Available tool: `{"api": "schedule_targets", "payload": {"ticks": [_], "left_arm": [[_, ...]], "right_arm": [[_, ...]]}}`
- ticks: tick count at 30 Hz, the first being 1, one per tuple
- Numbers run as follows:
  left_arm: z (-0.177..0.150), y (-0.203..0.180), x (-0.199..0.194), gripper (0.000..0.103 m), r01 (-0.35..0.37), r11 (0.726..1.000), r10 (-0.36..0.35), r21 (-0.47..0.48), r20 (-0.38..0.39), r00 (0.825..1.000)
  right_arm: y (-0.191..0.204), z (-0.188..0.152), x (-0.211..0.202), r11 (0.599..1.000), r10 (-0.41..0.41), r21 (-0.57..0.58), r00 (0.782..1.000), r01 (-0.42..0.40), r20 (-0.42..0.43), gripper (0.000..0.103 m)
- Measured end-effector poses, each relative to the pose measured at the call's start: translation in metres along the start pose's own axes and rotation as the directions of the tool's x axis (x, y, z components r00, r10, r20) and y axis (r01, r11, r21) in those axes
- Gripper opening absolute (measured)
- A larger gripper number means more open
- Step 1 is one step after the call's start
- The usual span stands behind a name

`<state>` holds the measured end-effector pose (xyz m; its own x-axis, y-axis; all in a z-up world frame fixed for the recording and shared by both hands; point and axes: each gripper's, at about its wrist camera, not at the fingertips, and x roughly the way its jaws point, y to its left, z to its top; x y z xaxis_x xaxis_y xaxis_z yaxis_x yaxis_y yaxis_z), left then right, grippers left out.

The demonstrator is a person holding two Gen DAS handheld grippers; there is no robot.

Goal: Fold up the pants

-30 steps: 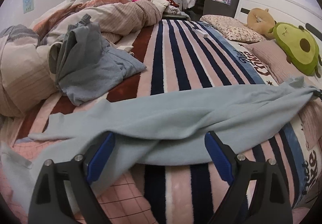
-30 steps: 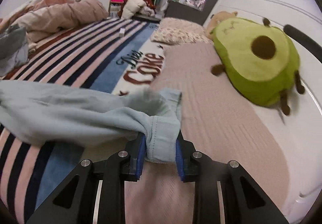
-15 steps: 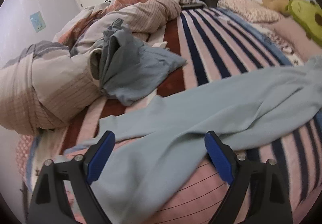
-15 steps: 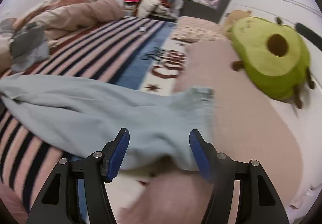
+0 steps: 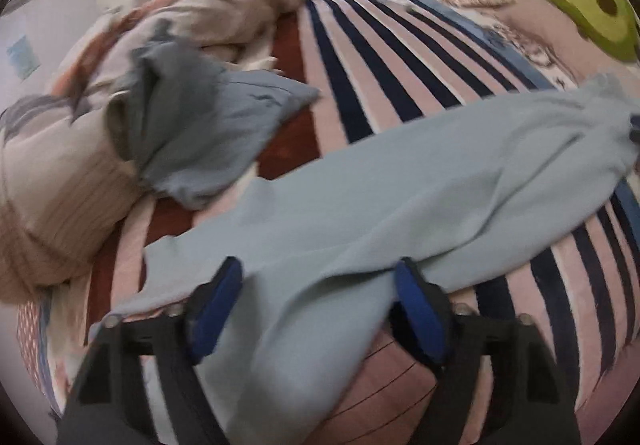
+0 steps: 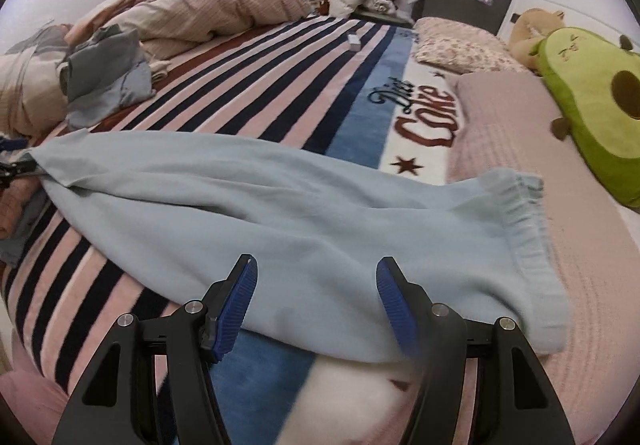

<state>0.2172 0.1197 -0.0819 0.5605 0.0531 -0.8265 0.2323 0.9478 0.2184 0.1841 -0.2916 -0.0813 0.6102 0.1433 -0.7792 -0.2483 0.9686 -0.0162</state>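
Observation:
Light blue pants lie stretched across the striped blanket, legs to the left and waist to the right. My left gripper straddles the leg end. Its jaws are closing with the fabric between the blue pads, which do not press on it. In the right wrist view the pants end in a gathered waistband lying on the pink sheet. My right gripper stands open just above the near edge of the waist part, holding nothing.
A heap of grey clothes and a bunched duvet lie at the far left of the bed. An avocado plush and a flowered pillow sit by the headboard at right. A small white box rests on the blanket.
The right gripper let go of the waistband and opened; the waist now lies flat on the bed. The left gripper dropped toward the leg end and its jaws have narrowed around the fabric.

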Motion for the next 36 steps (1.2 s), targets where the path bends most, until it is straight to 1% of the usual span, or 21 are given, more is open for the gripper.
{"api": "schedule_targets", "payload": {"ticks": [1, 2, 3, 4, 5, 6, 8, 9, 13, 16, 19, 20, 21, 22, 23, 24, 26, 27, 30, 33, 36], "left_arm": [[0.001, -0.002, 0.003, 0.045, -0.001, 1.000, 0.001, 0.007, -0.009, 1.000], [0.003, -0.003, 0.006, 0.032, -0.004, 1.000, 0.004, 0.009, -0.021, 1.000], [0.005, -0.004, 0.006, 0.025, -0.007, 1.000, 0.008, 0.011, -0.023, 1.000], [0.007, -0.004, 0.003, 0.010, 0.007, 1.000, -0.007, 0.012, -0.018, 1.000], [0.010, -0.004, 0.000, 0.005, 0.033, 0.999, -0.033, 0.010, -0.014, 0.999], [0.013, -0.003, -0.002, 0.005, 0.033, 0.999, -0.033, 0.011, -0.007, 0.999], [0.025, -0.005, -0.008, 0.004, -0.040, 0.998, 0.040, 0.040, 0.017, 0.999], [0.031, -0.003, -0.008, 0.004, -0.056, 0.998, 0.055, 0.042, 0.023, 0.998], [0.055, 0.003, -0.004, 0.003, -0.077, 0.997, 0.076, 0.026, 0.041, 0.996], [0.074, 0.007, 0.009, 0.004, -0.127, 0.992, 0.126, 0.025, 0.042, 0.991], [0.092, 0.012, 0.035, 0.007, -0.147, 0.989, 0.146, 0.017, 0.014, 0.989], [0.094, 0.012, 0.041, 0.017, -0.152, 0.988, 0.152, 0.022, 0.005, 0.988], [0.096, 0.011, 0.047, 0.030, -0.167, 0.986, 0.167, 0.024, -0.001, 0.986], [0.096, 0.012, 0.050, 0.064, -0.198, 0.980, 0.198, 0.024, 0.005, 0.980], [0.095, 0.013, 0.048, 0.082, -0.223, 0.975, 0.222, 0.023, 0.033, 0.974], [0.094, 0.014, 0.045, 0.082, -0.219, 0.975, 0.218, 0.025, 0.047, 0.975], [0.089, 0.021, 0.032, 0.082, -0.157, 0.987, 0.156, 0.023, 0.044, 0.987], [0.087, 0.024, 0.027, 0.082, -0.146, 0.989, 0.145, 0.020, 0.042, 0.989], [0.071, 0.035, 0.003, 0.082, -0.146, 0.989, 0.145, 0.038, 0.034, 0.989], [0.045, 0.049, -0.015, 0.082, -0.117, 0.993, 0.117, 0.018, -0.001, 0.993], [0.012, 0.057, -0.028, 0.082, -0.090, 0.995, 0.089, -0.032, -0.042, 0.995]], "right_arm": [[0.002, 0.001, 0.003, 1.000, 0.006, -0.002, 1.000, -0.006, -0.005, 0.058], [0.004, 0.001, 0.007, 1.000, 0.010, -0.006, 1.000, -0.010, -0.011, 0.058], [0.006, 0.002, 0.009, 1.000, 0.011, -0.010, 1.000, -0.011, -0.015, 0.058], [0.008, 0.001, 0.012, 1.000, 0.012, -0.013, 1.000, -0.013, -0.019, 0.058], [0.009, 0.001, 0.015, 1.000, 0.015, -0.013, 1.000, -0.015, -0.023, 0.058], [0.009, 0.001, 0.017, 1.000, 0.019, -0.011, 0.999, -0.019, -0.026, 0.058], [0.008, 0.001, 0.022, 0.999, 0.032, 0.003, 0.999, -0.032, -0.028, 0.058], [0.007, 0.001, 0.023, 0.999, 0.041, 0.013, 0.999, -0.041, -0.025, 0.058], [0.002, 0.001, 0.025, 0.998, 0.062, 0.033, 0.998, -0.061, -0.011, 0.058], [-0.001, 0.000, 0.028, 0.997, 0.066, 0.043, 0.998, -0.065, -0.017, 0.058], [-0.005, -0.002, 0.030, 0.997, 0.062, 0.054, 0.998, -0.060, -0.030, 0.058], [-0.006, -0.002, 0.030, 0.997, 0.061, 0.056, 0.998, -0.060, -0.033, 0.058], [-0.006, -0.003, 0.031, 0.997, 0.062, 0.057, 0.997, -0.060, -0.035, 0.058], [-0.006, -0.003, 0.031, 0.997, 0.060, 0.055, 0.997, -0.058, -0.037, 0.058], [-0.005, -0.004, 0.031, 0.997, 0.058, 0.051, 0.998, -0.056, -0.041, 0.058], [-0.003, -0.005, 0.031, 0.998, 0.053, 0.045, 0.998, -0.051, -0.045, 0.058], [-0.002, -0.008, 0.033, 0.998, 0.050, 0.038, 0.997, -0.048, -0.052, 0.058], [-0.001, -0.009, 0.034, 0.998, 0.051, 0.036, 0.997, -0.049, -0.056, 0.058], [0.000, -0.010, 0.035, 0.997, 0.068, 0.046, 0.996, -0.065, -0.055, 0.058], [0.005, -0.010, 0.034, 0.994, 0.096, 0.054, 0.994, -0.093, -0.046, 0.058], [0.012, -0.010, 0.031, 0.993, 0.109, 0.048, 0.993, -0.107, -0.045, 0.058]]}}
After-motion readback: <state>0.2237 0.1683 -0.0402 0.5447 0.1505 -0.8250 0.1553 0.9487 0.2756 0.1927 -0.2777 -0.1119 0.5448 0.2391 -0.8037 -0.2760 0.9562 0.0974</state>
